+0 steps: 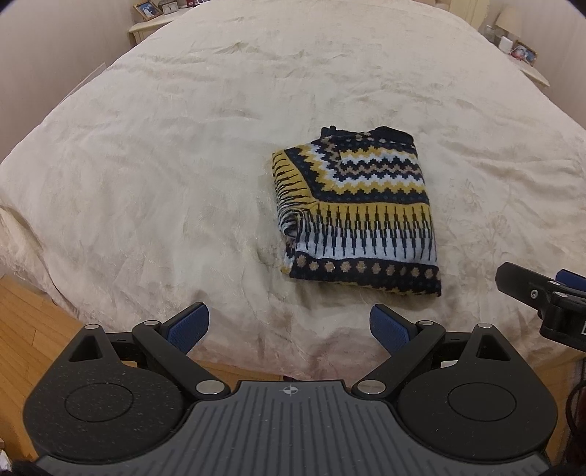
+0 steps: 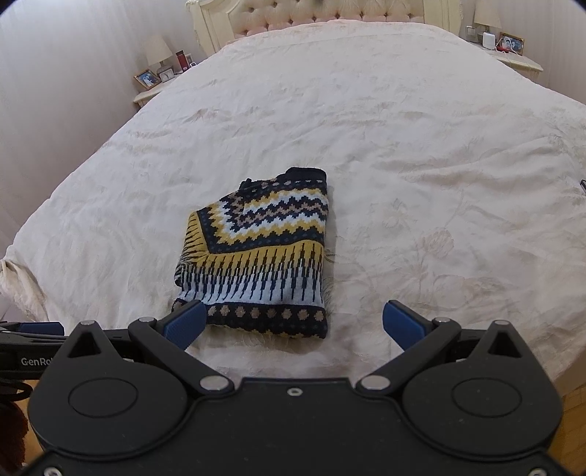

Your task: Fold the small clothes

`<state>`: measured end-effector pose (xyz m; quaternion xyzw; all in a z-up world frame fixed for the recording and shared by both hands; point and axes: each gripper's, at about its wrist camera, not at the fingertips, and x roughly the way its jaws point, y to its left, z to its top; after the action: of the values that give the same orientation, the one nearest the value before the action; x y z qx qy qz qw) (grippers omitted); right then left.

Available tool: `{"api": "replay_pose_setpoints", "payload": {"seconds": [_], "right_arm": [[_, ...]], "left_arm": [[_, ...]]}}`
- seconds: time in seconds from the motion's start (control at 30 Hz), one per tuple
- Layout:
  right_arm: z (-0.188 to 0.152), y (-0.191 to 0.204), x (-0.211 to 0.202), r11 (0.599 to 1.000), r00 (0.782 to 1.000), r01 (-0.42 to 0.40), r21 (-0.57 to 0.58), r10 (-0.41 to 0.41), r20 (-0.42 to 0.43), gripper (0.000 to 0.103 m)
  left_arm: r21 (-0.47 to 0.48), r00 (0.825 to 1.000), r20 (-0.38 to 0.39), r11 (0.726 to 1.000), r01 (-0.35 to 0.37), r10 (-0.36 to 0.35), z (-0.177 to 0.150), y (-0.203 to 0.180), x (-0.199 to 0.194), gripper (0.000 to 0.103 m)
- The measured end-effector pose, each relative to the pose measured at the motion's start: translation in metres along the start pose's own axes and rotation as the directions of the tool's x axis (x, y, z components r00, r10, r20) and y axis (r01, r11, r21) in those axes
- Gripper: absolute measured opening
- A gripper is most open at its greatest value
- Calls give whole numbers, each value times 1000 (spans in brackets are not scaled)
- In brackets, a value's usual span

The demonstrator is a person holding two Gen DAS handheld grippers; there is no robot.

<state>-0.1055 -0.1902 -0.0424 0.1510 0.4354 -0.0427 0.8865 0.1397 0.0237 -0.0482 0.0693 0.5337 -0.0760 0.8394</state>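
Note:
A small knitted sweater (image 1: 355, 212) with navy, yellow, white and tan zigzag bands lies folded into a compact rectangle on the cream bedspread (image 1: 164, 164). It also shows in the right wrist view (image 2: 256, 256). My left gripper (image 1: 289, 326) is open and empty, held back near the foot of the bed, to the near left of the sweater. My right gripper (image 2: 293, 322) is open and empty, just short of the sweater's near edge. Part of the right gripper (image 1: 542, 293) shows at the right edge of the left wrist view.
The wide bed has a tufted headboard (image 2: 329, 14). Nightstands with lamps and photo frames stand at the back left (image 2: 157, 77) and back right (image 2: 509, 47). Wooden floor (image 1: 33, 322) lies below the bed's near edge.

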Motion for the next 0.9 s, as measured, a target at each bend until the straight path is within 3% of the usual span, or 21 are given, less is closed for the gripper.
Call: {"api": "replay_pose_setpoints", "payload": {"seconds": [0.9], "right_arm": [[1,-2,1,1000,1000,-17,7,17,3,102]], "left_arm": [[8,1000,-1,1000,3,-3,2,-3,-1,95]]}}
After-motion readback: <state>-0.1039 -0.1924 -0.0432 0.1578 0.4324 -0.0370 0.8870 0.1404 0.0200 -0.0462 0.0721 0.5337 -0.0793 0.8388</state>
